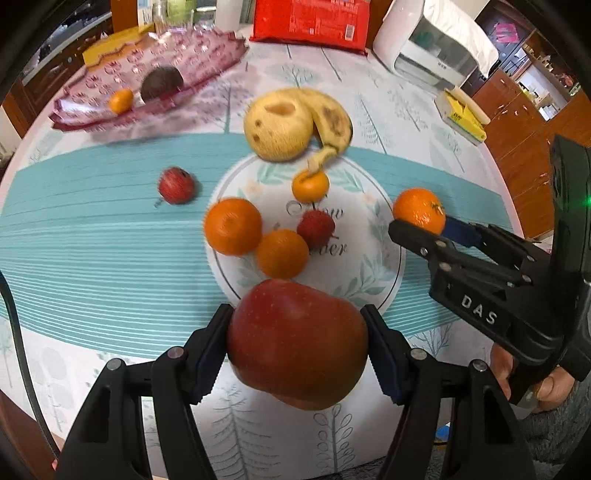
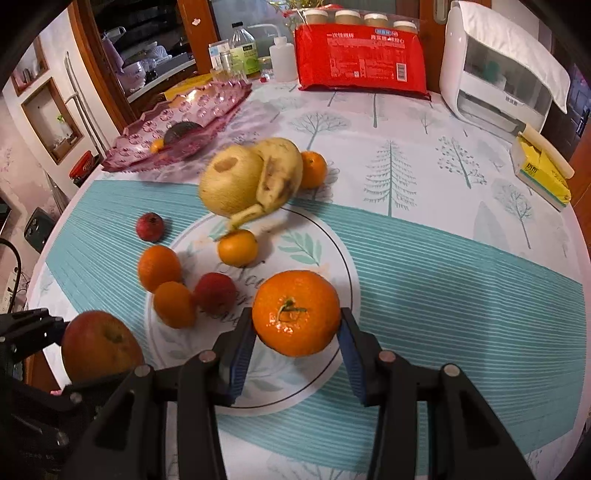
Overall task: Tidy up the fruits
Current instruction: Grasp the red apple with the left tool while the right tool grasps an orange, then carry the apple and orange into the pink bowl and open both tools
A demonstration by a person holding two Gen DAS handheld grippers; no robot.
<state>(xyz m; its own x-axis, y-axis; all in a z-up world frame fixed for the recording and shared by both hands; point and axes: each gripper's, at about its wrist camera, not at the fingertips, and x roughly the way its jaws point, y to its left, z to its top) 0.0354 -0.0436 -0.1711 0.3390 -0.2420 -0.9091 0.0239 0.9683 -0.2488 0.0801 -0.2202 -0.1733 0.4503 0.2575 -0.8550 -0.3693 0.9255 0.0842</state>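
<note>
Left gripper (image 1: 297, 343) clamps red apple (image 1: 295, 341); right gripper (image 2: 295, 332) clamps tangerine (image 2: 295, 312), both held above the round mat (image 2: 332, 236). Transport step, judged. Next: carry both beyond mat to pink tray (image 2: 207, 107), far left.

A tablecloth (image 2: 443, 258) printed with trees and a teal striped band covers the table. At the table's far edge lies a red packet (image 2: 362, 62), with jars (image 2: 347, 16) behind it. A white appliance (image 2: 495, 74) stands at the far right corner, a yellow box (image 2: 541, 171) near the right edge. Bottles (image 2: 245, 50) cluster at the far left edge, beside a wooden cabinet (image 2: 110, 55).
</note>
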